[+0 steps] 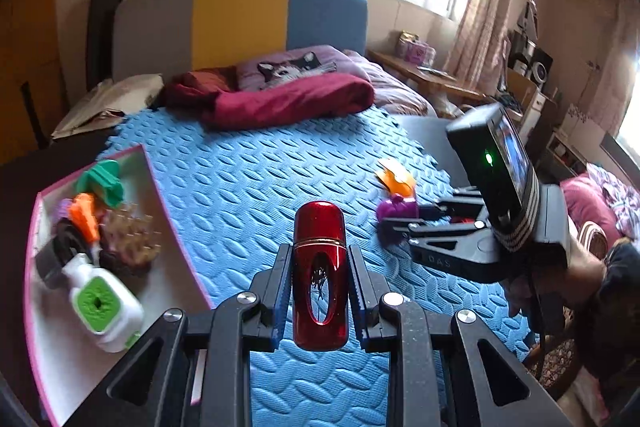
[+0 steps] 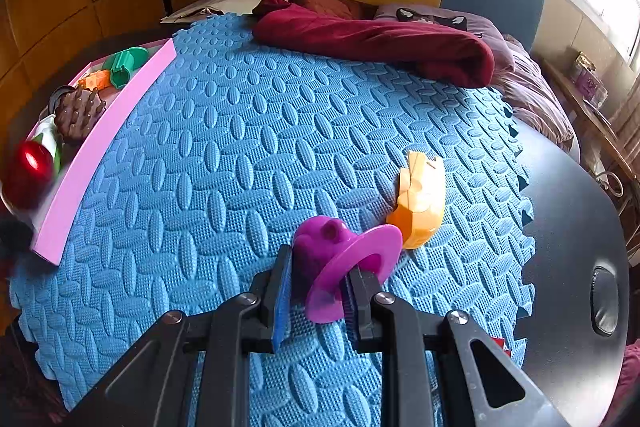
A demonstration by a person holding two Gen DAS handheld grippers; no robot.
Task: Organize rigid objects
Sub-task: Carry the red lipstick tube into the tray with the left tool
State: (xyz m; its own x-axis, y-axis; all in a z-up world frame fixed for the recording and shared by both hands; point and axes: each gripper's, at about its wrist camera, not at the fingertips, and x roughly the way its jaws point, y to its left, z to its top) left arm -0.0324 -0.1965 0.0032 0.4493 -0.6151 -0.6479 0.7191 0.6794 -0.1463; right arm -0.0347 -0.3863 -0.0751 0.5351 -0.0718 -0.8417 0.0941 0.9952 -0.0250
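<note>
My left gripper (image 1: 319,259) is shut on a glossy red capsule-shaped bottle (image 1: 319,267), held above the blue foam mat (image 1: 248,171) just right of the pink-rimmed tray (image 1: 168,283). The bottle also shows blurred at the left edge of the right wrist view (image 2: 28,173). My right gripper (image 2: 320,267) is shut on a purple plastic toy with a round flange (image 2: 340,259), low over the mat. An orange plastic piece (image 2: 420,203) lies on the mat just beyond it. The right gripper (image 1: 394,223) also shows in the left wrist view, on the purple toy (image 1: 396,207).
The tray (image 2: 116,119) holds a green piece (image 1: 102,181), an orange piece (image 1: 84,217), a brown spiky brush (image 1: 128,239) and a white-and-green bottle (image 1: 104,307). A maroon blanket (image 1: 280,99) lies at the mat's far end. A black table surface (image 2: 572,227) lies right of the mat.
</note>
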